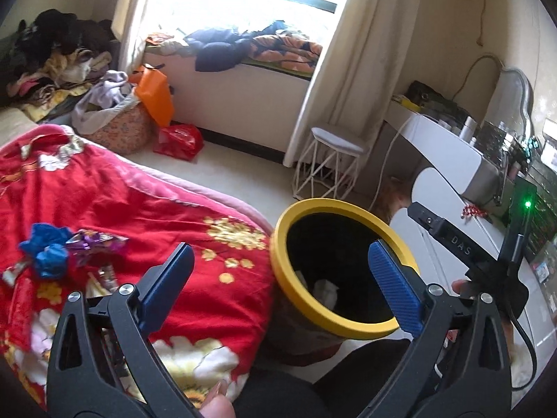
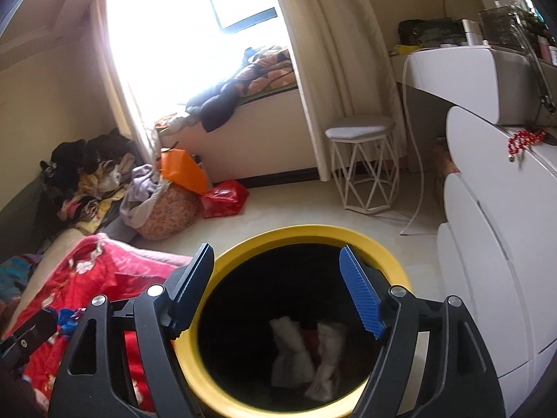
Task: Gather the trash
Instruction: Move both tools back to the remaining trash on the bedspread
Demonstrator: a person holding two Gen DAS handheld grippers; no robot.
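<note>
The only lettering I can read is "DAS", in pale capitals on the black bar of my right tongs (image 1: 452, 240), seen from my left wrist camera where that bar crosses in front of the white cabinet (image 1: 463, 244). The red plastic bag (image 1: 178, 140) on the floor carries some printing, but it is too blurred for me to make out. On the dressing table (image 1: 449, 142) the bottles and boxes show labels too small to read.

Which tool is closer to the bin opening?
Right. The right tool hangs over the bin mouth, jaws open and empty. The left tool sits beside it, partly over the red blanket.
</note>
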